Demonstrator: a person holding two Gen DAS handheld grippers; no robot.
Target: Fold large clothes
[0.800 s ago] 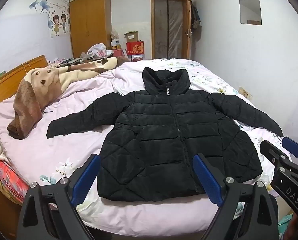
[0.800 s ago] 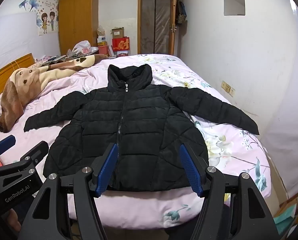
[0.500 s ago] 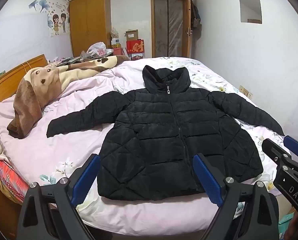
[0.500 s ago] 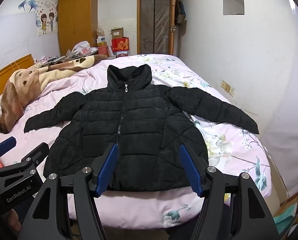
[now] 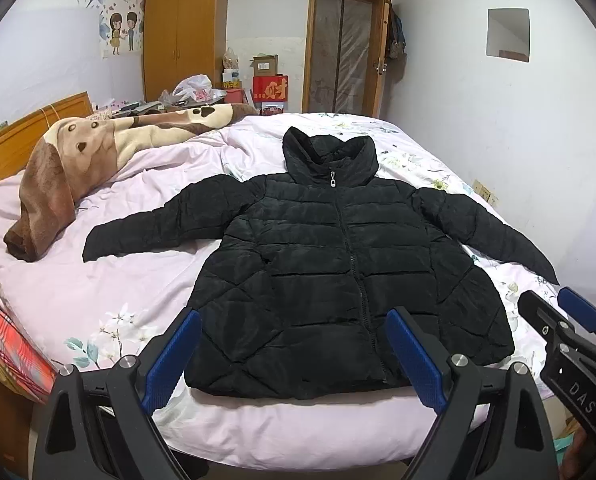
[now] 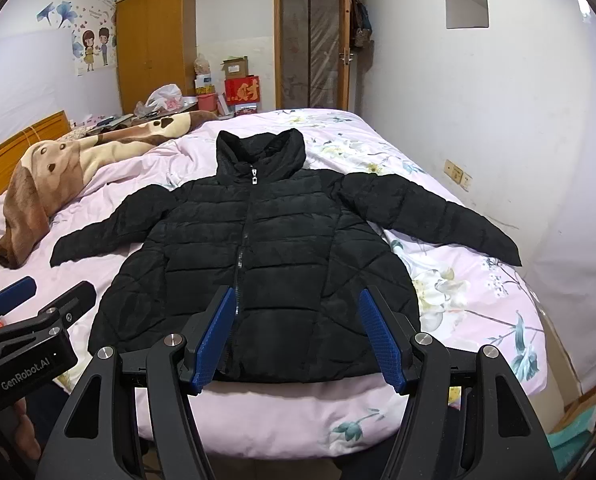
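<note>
Barely shifted since before. Left gripper [image 5: 292, 354] and right gripper [image 6: 298, 334]: spread wide, holding nothing, hovering short of the hem. Beyond, black puffer jacket [image 5: 337, 264], flat, zipped, sleeves spread, on pink floral bed [image 5: 110, 292]. Farther, dog-print blanket [image 5: 98, 152].

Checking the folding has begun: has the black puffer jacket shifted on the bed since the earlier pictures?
No. The black quilted puffer jacket lies spread as before, its sleeve cuff equally near the brown dog-print blanket.
</note>
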